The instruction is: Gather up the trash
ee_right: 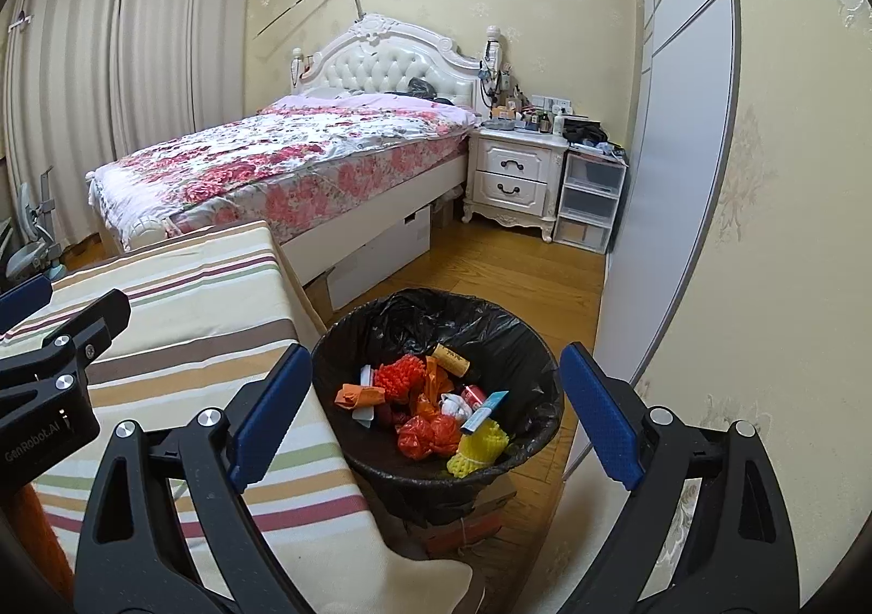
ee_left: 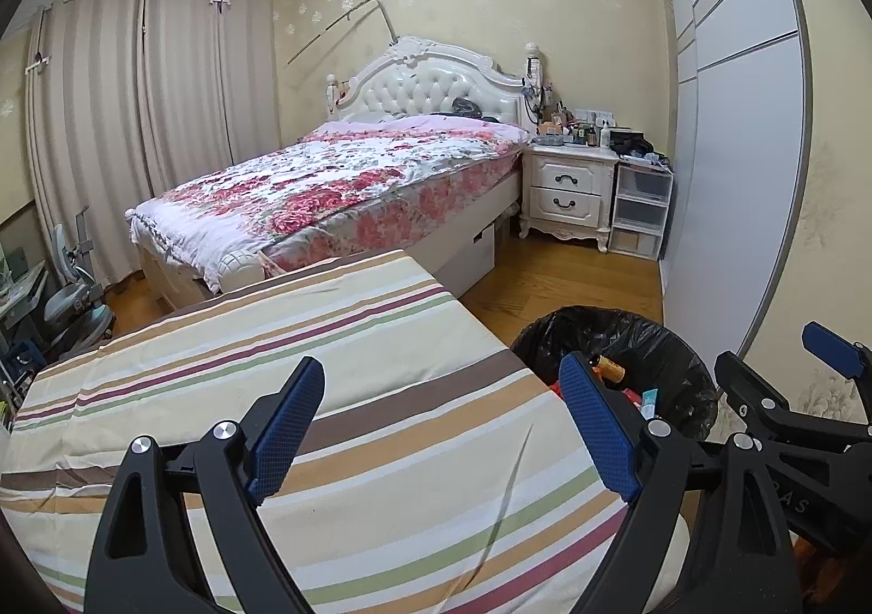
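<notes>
A bin lined with a black bag (ee_right: 436, 319) stands on the floor beside the striped table (ee_right: 180, 308). It holds several pieces of trash: red foam net (ee_right: 400, 374), orange wrappers (ee_right: 428, 437), a yellow foam net (ee_right: 479, 447), a cork (ee_right: 451, 357) and a small blue-white box (ee_right: 484, 409). My right gripper (ee_right: 436, 417) is open and empty above the bin. My left gripper (ee_left: 441, 428) is open and empty over the striped cloth (ee_left: 272, 341). The bin (ee_left: 654, 341) shows at the right in the left wrist view, with the right gripper (ee_left: 774, 368) beside it.
A bed with a floral cover (ee_right: 283, 150) stands beyond the table, with a white nightstand (ee_right: 512, 178) and plastic drawers (ee_right: 591, 202) beside it. A wardrobe (ee_right: 681, 123) runs along the right. Curtains (ee_right: 109, 68) hang at the left. The floor is wood (ee_right: 490, 265).
</notes>
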`<state>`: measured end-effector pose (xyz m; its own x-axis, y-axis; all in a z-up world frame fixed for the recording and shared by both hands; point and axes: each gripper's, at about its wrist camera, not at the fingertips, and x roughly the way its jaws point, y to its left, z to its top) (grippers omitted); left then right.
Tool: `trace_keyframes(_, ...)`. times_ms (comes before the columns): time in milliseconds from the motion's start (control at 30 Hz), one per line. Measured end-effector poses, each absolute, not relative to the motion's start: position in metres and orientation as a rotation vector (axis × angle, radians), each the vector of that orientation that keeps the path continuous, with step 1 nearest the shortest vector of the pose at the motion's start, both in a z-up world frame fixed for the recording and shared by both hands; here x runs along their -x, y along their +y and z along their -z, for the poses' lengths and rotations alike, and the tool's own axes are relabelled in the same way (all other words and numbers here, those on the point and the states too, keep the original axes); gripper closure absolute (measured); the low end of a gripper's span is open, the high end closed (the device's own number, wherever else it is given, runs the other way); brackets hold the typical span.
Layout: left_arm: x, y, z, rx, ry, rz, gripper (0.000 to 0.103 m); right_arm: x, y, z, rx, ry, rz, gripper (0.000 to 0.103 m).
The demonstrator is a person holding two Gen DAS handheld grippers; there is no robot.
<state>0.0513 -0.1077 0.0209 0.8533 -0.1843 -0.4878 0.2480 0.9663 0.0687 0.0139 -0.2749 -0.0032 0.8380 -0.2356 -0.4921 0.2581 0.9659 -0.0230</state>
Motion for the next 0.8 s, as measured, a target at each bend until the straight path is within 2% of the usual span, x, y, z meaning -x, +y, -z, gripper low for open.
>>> trace_keyframes(800,-0.0434,-0.1002,-0.0183,-0.118,0.500,0.221,0.018,-0.0061,-0.2658,0.0012,-0.043,0.507,0.243,0.013)
